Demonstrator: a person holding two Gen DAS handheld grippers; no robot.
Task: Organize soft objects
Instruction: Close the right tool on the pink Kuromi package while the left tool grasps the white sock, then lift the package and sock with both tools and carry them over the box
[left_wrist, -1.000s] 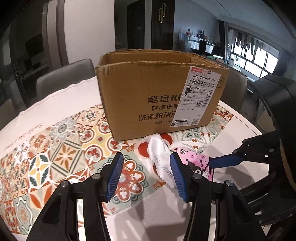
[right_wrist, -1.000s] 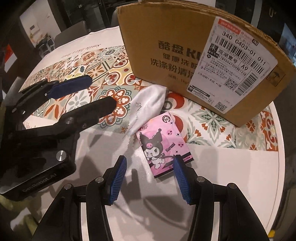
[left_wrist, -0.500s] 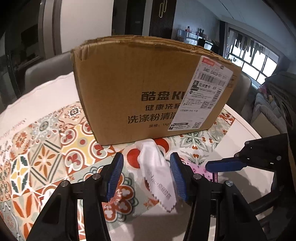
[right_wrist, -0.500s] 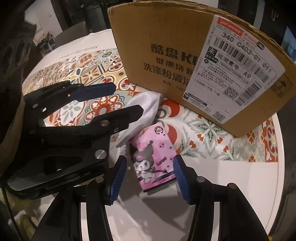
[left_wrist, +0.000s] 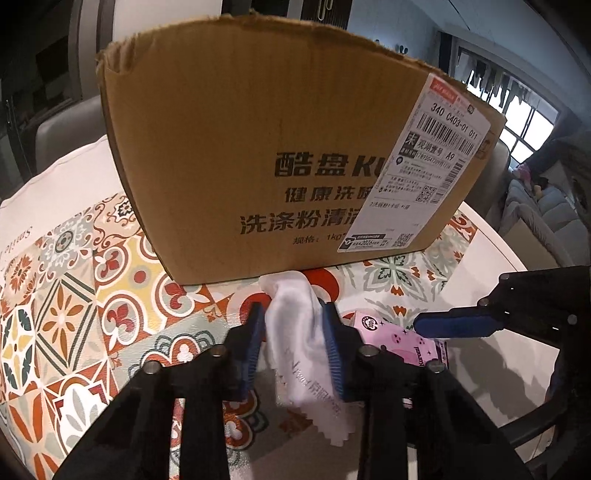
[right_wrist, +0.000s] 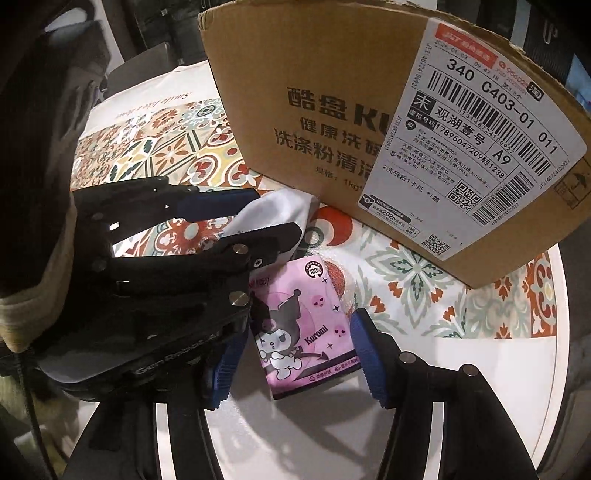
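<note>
White cloth (left_wrist: 295, 343) lying crumpled on patterned desk mat (left_wrist: 92, 295), just before cardboard box (left_wrist: 280, 155), bunching between left gripper (left_wrist: 293, 332) jaws clenching on it. Pink tissue pack (right_wrist: 303, 325) lying just beside, sitting between right gripper (right_wrist: 295, 354) jaws, released and apart from its sides.

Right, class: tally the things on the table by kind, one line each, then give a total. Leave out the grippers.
Cardboard box: 1
White cloth: 1
Pink tissue pack: 1
Patterned mat: 1
Total: 4
</note>
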